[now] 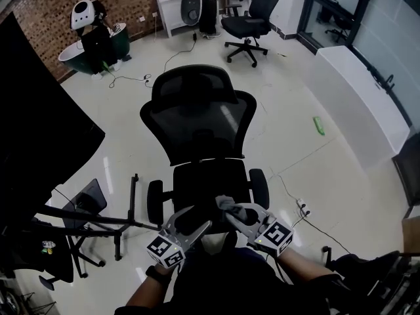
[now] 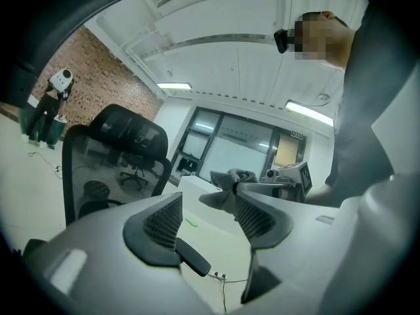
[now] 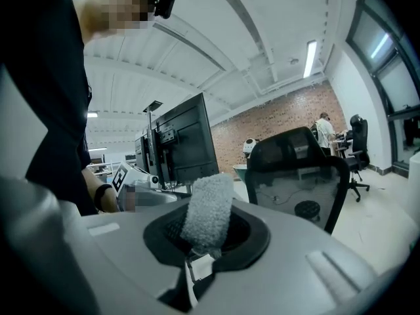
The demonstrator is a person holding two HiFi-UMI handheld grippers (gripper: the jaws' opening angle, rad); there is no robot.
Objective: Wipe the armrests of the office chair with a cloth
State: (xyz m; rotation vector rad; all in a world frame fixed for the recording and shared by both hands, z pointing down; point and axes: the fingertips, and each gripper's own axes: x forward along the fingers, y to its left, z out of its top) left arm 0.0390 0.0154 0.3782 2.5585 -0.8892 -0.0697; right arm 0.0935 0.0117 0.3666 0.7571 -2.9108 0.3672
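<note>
Nearest the person, the right gripper (image 3: 207, 235) is clenched on a grey cloth (image 3: 209, 210), of which only a folded strip shows above the jaws. The left gripper (image 2: 209, 216) is released, with nothing between its jaws. Both hang over the front of the office chair (image 1: 197, 120), hiding the seat's front edge, and the cloth sits between the armrests (image 1: 155, 202), apart from both.

A glossy pale floor (image 1: 295, 143) is crossed by cables (image 1: 128, 79). A brick wall (image 1: 39, 25) is seen at the far left, glazed partitions (image 1: 394, 25) at the far right. A second office chair (image 1: 252, 15) is placed far off, a white cabinet (image 1: 354, 90) at the right. A ceiling strip light (image 3: 310, 58) is lit.
</note>
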